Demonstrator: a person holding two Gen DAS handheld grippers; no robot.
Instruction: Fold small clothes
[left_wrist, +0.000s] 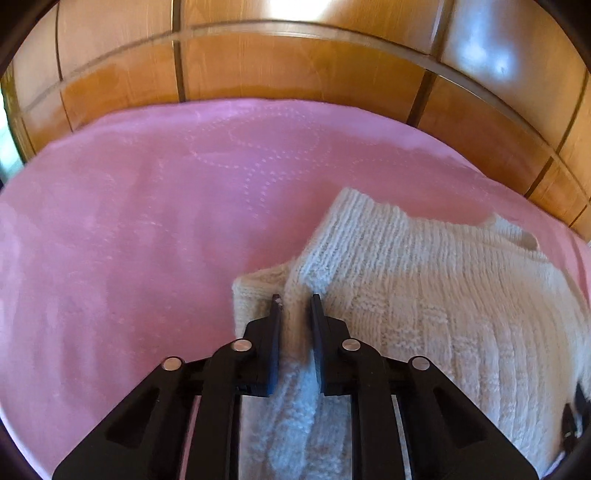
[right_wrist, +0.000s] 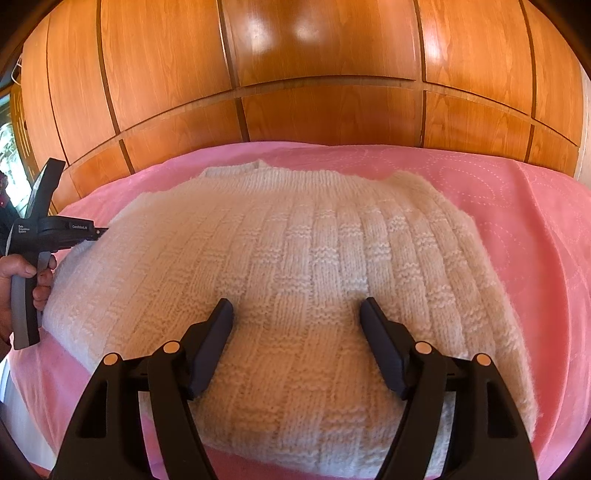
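Note:
A cream knitted sweater (right_wrist: 295, 240) lies flat on a pink bedspread (right_wrist: 517, 221). In the left wrist view the sweater (left_wrist: 424, 295) fills the lower right, with a ribbed edge turned up. My left gripper (left_wrist: 295, 299) is shut on a raised fold of this knit at the sweater's left edge. From the right wrist view the left gripper (right_wrist: 94, 232) reaches that edge, held by a hand (right_wrist: 22, 273). My right gripper (right_wrist: 295, 306) is open just above the sweater's near middle, and nothing is between its fingers.
Glossy wooden cupboard panels (right_wrist: 314, 55) stand right behind the bed, also seen as wooden panels (left_wrist: 295, 66) in the left wrist view. The pink bedspread (left_wrist: 129, 221) stretches bare to the left of the sweater.

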